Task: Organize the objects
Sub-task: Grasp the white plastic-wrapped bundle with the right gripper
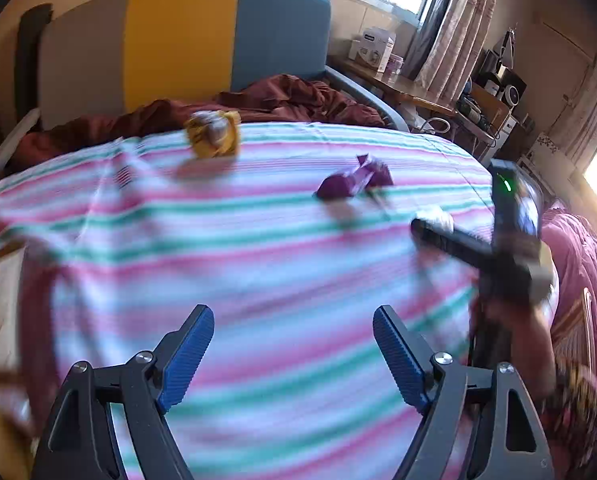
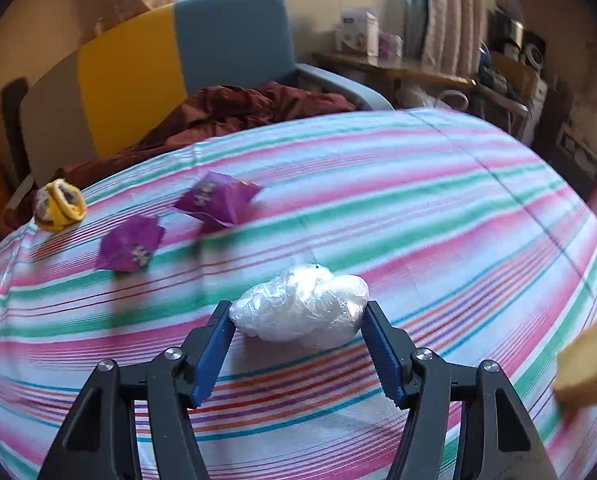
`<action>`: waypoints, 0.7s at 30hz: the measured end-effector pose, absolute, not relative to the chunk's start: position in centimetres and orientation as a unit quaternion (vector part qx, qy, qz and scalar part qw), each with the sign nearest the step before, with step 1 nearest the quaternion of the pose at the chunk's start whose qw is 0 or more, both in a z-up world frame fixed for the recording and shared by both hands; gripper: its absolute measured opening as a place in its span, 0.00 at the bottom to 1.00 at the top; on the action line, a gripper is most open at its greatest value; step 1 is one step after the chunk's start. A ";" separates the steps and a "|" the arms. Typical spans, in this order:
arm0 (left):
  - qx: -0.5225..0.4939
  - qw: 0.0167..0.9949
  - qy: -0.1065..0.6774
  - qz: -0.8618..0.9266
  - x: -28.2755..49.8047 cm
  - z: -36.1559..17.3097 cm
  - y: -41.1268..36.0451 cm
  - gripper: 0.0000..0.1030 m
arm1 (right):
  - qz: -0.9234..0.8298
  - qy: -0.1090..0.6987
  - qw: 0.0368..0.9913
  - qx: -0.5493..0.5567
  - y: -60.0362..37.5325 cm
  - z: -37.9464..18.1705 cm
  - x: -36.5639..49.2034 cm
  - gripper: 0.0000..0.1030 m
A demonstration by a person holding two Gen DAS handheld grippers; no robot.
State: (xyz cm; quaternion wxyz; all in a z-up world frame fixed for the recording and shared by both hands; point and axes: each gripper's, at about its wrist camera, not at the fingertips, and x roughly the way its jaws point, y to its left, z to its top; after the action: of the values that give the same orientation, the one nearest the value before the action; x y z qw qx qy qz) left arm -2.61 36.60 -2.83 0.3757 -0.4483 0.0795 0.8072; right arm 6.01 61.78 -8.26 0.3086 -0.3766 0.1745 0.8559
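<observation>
On the striped bed sheet (image 2: pixel 418 200) lies a crumpled clear plastic bundle (image 2: pixel 302 304). My right gripper (image 2: pixel 295 316) is shut on it, one blue pad pressed against each side. Up the sheet to the left lie two purple packets (image 2: pixel 218 200) (image 2: pixel 129 244) and a yellow wrapper (image 2: pixel 60 206). In the blurred left wrist view my left gripper (image 1: pixel 292 314) is open over bare sheet with nothing between its fingers. Beyond it are the yellow wrapper (image 1: pixel 212 134) and a purple packet (image 1: pixel 354 180). The right gripper (image 1: pixel 430 224) shows at the right with the white bundle (image 1: pixel 434 216).
A dark red blanket (image 2: pixel 238 108) is heaped at the head of the bed, below a grey, yellow and blue headboard (image 2: pixel 138 68). A wooden desk (image 2: pixel 398 68) with boxes stands behind on the right. A pink quilt (image 1: pixel 578 264) lies along the right edge.
</observation>
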 end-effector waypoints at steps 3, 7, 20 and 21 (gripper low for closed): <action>-0.439 0.392 0.106 0.802 -4.3 -3.6 40.7 0.81 | 0.856 0.182 0.305 -0.376 62.0 -8.6 6.3 0.63; -0.437 0.396 0.142 0.795 -6.3 -4.9 45.4 0.81 | 0.852 0.169 0.313 -0.384 61.6 -8.9 6.1 0.63; -0.429 0.394 0.145 0.800 -9.3 -7.6 53.0 0.81 | 0.853 0.167 0.316 -0.380 61.4 -9.0 6.0 0.63; -0.424 0.398 0.148 0.800 -9.3 -7.8 53.3 0.79 | 0.853 0.167 0.316 -0.380 61.4 -9.0 6.0 0.63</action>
State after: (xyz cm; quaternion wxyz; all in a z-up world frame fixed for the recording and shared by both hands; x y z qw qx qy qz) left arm -9.29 53.29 -7.79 0.3976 -0.4244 0.1479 0.8000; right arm 6.00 61.42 -9.01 0.3161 -0.3802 0.1669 0.8530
